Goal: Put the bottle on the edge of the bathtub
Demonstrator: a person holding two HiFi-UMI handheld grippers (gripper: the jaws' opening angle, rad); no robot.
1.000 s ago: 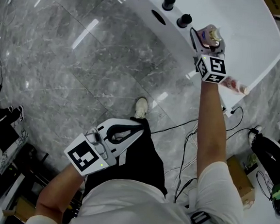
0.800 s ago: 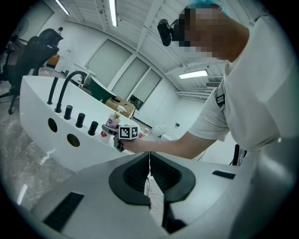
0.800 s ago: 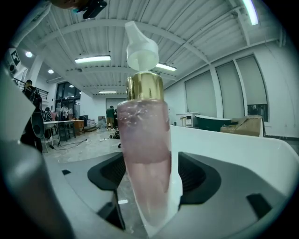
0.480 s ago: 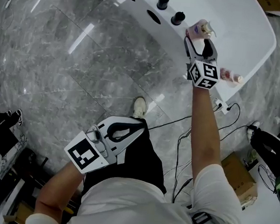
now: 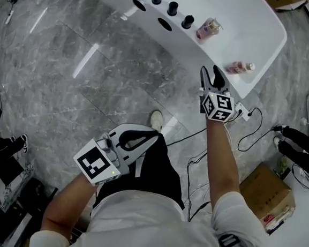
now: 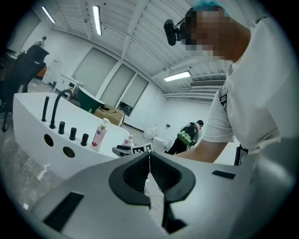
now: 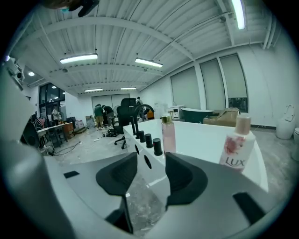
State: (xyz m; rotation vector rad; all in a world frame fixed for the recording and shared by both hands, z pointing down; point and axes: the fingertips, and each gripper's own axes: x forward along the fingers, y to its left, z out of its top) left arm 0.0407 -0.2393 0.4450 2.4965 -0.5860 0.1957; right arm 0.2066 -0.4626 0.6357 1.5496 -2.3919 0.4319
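A pink pump bottle stands upright on the white bathtub's rim; the right gripper view shows it as a slim pink bottle past the jaws. A second bottle, white and pink, stands further right on the same rim. My right gripper hangs over the floor just short of the tub, apart from both bottles, its jaws closing with nothing between them. My left gripper is low by my leg, shut and empty.
Several black tap knobs and a spout line the rim left of the pump bottle. Cables trail across the grey marble floor, near a cardboard box. My shoe is below the tub wall.
My right gripper let go of the pump bottle and drew back from the tub towards me. The bottle stays standing on the rim. The left gripper barely moved.
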